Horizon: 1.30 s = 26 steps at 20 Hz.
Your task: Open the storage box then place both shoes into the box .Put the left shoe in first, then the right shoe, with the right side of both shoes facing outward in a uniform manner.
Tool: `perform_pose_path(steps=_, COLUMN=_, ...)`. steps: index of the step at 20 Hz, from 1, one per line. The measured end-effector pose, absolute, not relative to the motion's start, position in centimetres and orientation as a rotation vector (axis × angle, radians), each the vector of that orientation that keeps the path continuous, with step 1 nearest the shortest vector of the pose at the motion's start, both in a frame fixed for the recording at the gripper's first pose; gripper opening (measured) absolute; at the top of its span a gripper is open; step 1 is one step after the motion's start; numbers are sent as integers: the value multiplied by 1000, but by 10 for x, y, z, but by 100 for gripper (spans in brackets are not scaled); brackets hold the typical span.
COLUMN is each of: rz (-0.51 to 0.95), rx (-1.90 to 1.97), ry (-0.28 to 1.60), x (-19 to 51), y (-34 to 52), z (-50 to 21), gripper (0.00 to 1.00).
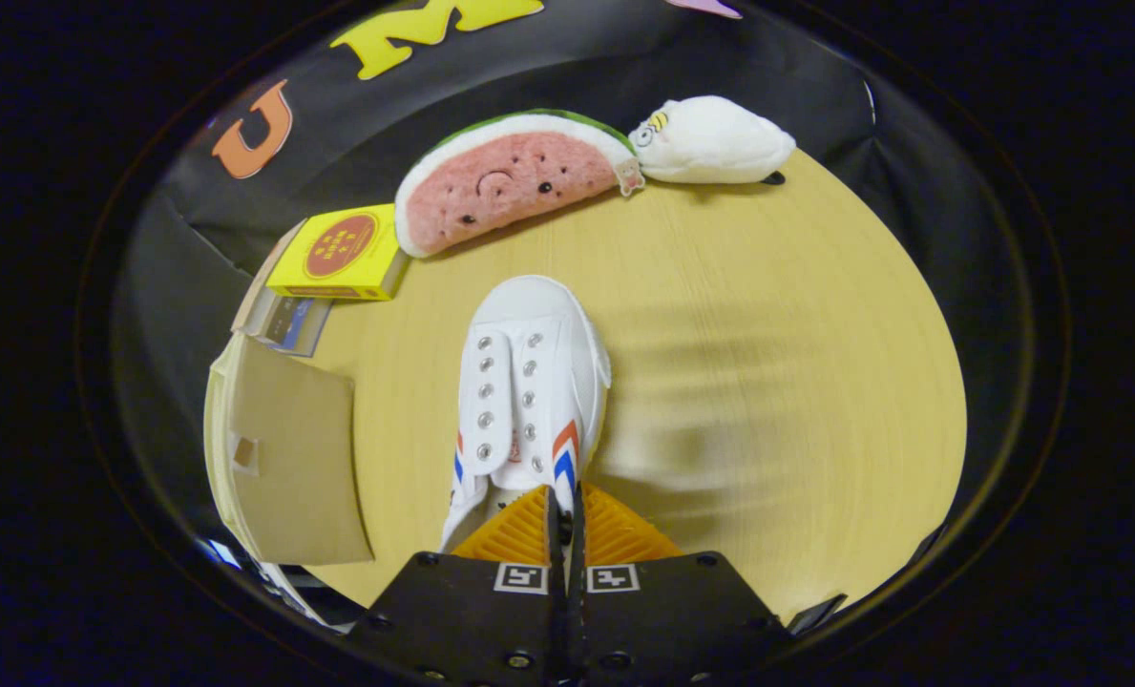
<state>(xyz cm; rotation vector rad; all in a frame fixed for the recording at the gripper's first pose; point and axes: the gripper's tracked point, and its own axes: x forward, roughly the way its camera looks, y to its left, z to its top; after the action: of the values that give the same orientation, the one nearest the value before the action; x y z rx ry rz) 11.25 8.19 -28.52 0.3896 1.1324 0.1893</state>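
While the tool (564,523) pinches the white shoe's (529,382) collar, a watermelon plush (510,181) and yellow box (343,253) lie beyond.

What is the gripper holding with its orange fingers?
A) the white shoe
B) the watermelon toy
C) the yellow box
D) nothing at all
A: the gripper has its two orange fingers pinched together on the heel edge of the white shoe, while the watermelon toy lies far beyond them.
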Motion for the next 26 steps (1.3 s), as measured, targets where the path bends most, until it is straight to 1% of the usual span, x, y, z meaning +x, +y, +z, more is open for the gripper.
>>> perform_pose_path(steps=7, rz=243, rx=415, ry=1019, x=89, y=153, z=-183, gripper=0)
perform_pose_path(steps=10, rz=262, rx=411, ry=965, x=74, y=197, z=-137, gripper=0)
perform_pose_path(steps=13, rz=283, rx=434, ry=953, x=61, y=249, z=-112, gripper=0)
perform_pose_path(steps=17, rz=292, rx=436, ry=950, x=48, y=311, z=-101, gripper=0)
perform_pose_path(steps=20, rz=272, rx=437, ry=967, x=48, y=350, z=-112, gripper=0)
perform_pose_path(steps=26, rz=220, rx=378, ry=1014, x=46, y=381, z=-141, gripper=0)
